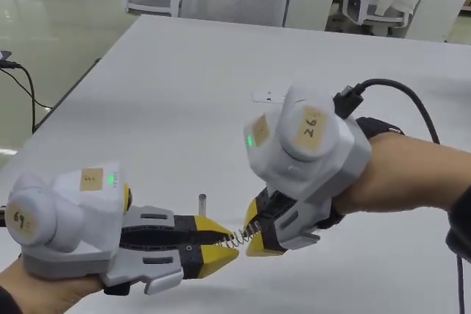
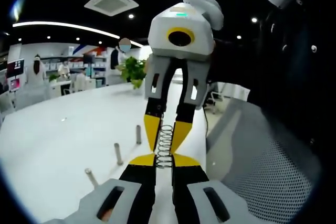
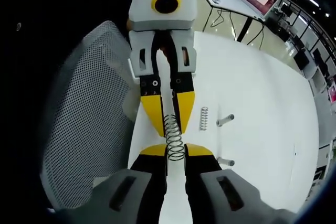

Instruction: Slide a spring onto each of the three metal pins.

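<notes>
Left gripper (image 1: 229,244) and right gripper (image 1: 255,234) share one spring (image 1: 241,236).
I have both pairs of jaws closed on its ends; it stretches between them, just in front of the pin (image 1: 202,204).

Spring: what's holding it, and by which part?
The spring is held by both: left hand-held gripper shut on one end, right hand-held gripper shut on the other end, with the middle coils free between them.

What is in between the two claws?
A spring. The left claw pinches one end and the right claw pinches the other. The head view shows it, and so do both gripper views.
</notes>
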{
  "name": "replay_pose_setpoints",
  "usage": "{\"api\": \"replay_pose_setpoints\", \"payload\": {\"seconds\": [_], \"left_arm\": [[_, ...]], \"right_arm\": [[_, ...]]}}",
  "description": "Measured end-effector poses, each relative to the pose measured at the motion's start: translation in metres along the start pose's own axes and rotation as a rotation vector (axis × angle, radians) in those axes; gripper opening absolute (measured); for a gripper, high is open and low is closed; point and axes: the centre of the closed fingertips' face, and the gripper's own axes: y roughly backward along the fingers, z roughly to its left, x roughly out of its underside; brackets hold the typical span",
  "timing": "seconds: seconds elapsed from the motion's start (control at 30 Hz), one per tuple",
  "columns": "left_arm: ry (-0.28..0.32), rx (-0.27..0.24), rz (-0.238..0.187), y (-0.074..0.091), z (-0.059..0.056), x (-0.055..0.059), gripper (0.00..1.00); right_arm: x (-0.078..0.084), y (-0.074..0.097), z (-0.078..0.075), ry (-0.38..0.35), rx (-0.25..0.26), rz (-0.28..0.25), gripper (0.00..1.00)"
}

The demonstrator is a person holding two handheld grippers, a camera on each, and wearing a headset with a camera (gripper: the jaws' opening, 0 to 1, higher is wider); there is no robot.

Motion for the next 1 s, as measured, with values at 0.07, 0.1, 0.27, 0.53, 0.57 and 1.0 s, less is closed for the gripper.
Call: {"api": "replay_pose_setpoints", "payload": {"seconds": [0.07, 0.1, 0.27, 0.53, 0.57, 1.0], "left_arm": [[-0.002, 0.002, 0.004, 0.0, 0.0, 0.001, 0.03], [-0.003, 0.002, 0.004, -0.001, 0.0, 0.001, 0.03], [-0.007, 0.004, 0.01, -0.001, 0.0, 0.003, 0.03], [-0.014, 0.011, 0.016, -0.002, -0.001, 0.005, 0.03], [-0.014, 0.012, 0.017, -0.002, -0.002, 0.005, 0.03], [-0.017, 0.01, 0.025, -0.004, -0.001, 0.009, 0.03]], "right_arm": [[-0.004, 0.002, 0.001, -0.001, -0.002, -0.013, 0.09], [-0.005, 0.003, 0.001, -0.001, -0.002, -0.016, 0.09], [-0.011, 0.004, 0.002, -0.006, -0.01, -0.042, 0.09], [-0.018, 0.005, 0.006, 0.0, -0.019, -0.054, 0.08], [-0.018, 0.004, 0.006, 0.002, -0.019, -0.051, 0.08], [-0.023, 0.002, 0.007, 0.012, -0.025, -0.031, 0.08]]}}
